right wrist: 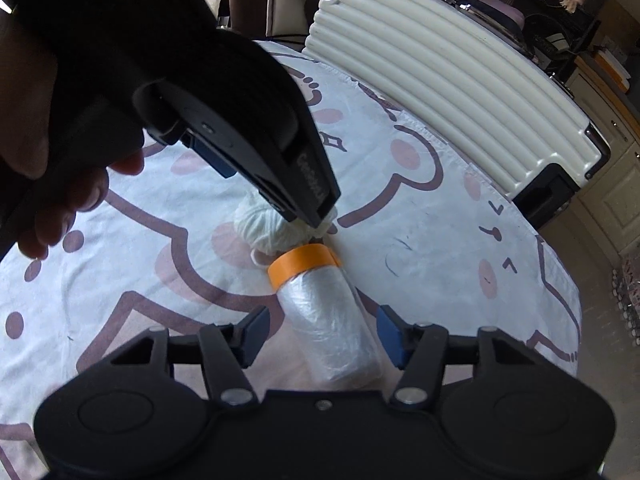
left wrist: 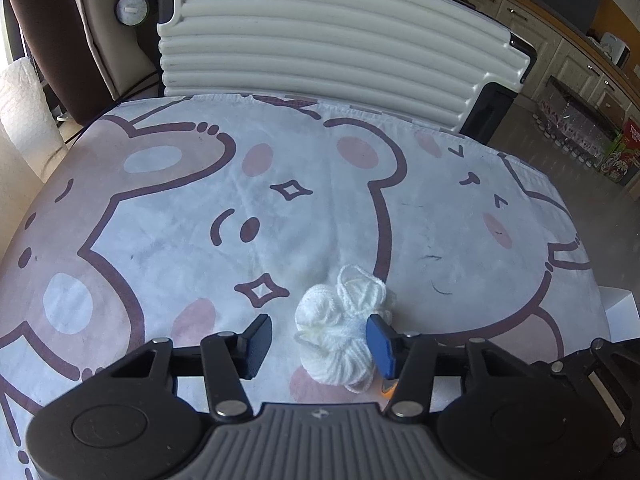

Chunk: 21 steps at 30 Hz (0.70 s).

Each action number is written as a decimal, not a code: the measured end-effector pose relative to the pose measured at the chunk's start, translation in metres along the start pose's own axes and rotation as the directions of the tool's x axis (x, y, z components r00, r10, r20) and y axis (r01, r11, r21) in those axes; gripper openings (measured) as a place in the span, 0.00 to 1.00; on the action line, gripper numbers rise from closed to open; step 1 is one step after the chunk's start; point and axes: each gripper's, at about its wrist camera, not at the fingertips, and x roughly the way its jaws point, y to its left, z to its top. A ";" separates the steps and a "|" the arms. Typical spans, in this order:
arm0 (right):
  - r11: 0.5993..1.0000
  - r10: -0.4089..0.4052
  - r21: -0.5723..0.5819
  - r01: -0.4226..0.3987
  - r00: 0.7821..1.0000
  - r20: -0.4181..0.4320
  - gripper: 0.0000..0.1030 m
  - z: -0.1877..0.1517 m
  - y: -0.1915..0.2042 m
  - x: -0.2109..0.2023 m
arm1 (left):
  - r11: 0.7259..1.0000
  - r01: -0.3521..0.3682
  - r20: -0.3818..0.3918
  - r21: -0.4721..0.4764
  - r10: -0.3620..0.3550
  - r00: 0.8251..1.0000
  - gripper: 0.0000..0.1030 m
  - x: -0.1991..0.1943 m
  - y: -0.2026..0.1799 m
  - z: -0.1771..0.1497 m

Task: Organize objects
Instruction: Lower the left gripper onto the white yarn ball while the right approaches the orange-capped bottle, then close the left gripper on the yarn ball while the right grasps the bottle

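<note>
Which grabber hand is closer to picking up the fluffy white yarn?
Left. The left gripper is open with the white yarn right between its fingers. The right gripper is open around the plastic roll with orange tape, with the yarn farther ahead.

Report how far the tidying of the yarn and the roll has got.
Done: nothing looks put away; the suitcase is shut. In hand: the left gripper, jaws open, straddles the yarn; the right gripper, also open, straddles the roll, both on the cloth. Left: gripping and placing both.

Only "TUBO", partly cut off, reads on the red box [left wrist: 632, 133].
</note>
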 end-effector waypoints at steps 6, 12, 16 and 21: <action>1.000 0.004 -0.031 -0.004 1.000 0.000 0.47 -0.002 0.001 0.008 | 1.000 0.031 -0.007 0.003 -0.031 1.000 0.52 0.007 -0.003 0.002; 0.998 0.054 0.025 -0.053 0.998 -0.026 0.45 0.000 -0.007 0.006 | 0.999 0.047 -0.020 0.019 -0.047 0.999 0.52 0.012 -0.011 0.001; 0.975 0.144 0.178 -0.132 0.988 -0.057 0.44 0.000 -0.023 0.002 | 0.998 0.048 -0.033 0.035 -0.047 0.998 0.52 0.016 -0.016 -0.002; 0.903 0.244 0.380 -0.200 0.967 -0.070 0.44 -0.010 -0.045 -0.003 | 0.998 0.041 -0.064 0.039 -0.038 0.997 0.49 0.022 -0.019 -0.005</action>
